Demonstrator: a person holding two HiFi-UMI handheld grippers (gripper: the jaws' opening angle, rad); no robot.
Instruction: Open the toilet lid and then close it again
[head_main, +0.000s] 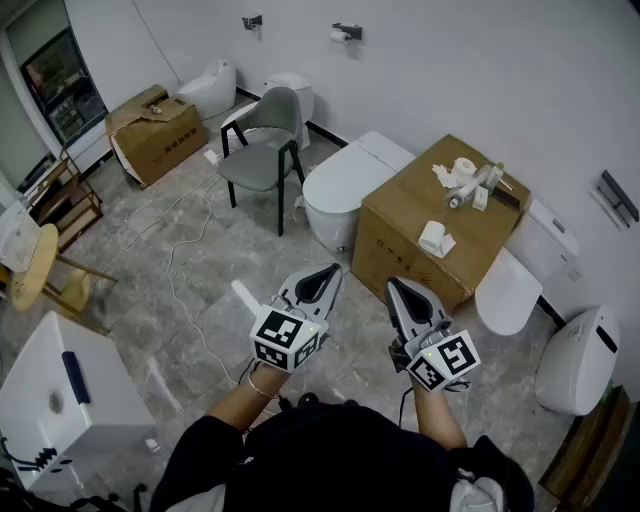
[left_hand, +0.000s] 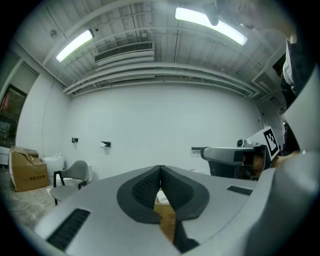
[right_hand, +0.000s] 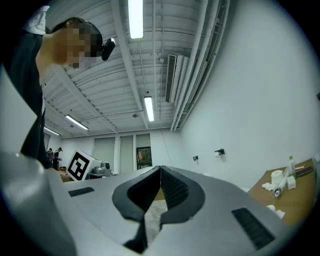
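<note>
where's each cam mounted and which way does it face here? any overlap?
Head view: on the person's head, steeply down at floor, toilet, cardboard box; shows forearms, left gripper, right gripper.
Left gripper view: on the left gripper, level along its shut fingers toward the white wall; right gripper's marker cube at right.
Right gripper view: on the right gripper, tilted up toward ceiling lights; person's head top left.
Shared: grey chair, head and left gripper views; cardboard box, head and right gripper views.
</note>
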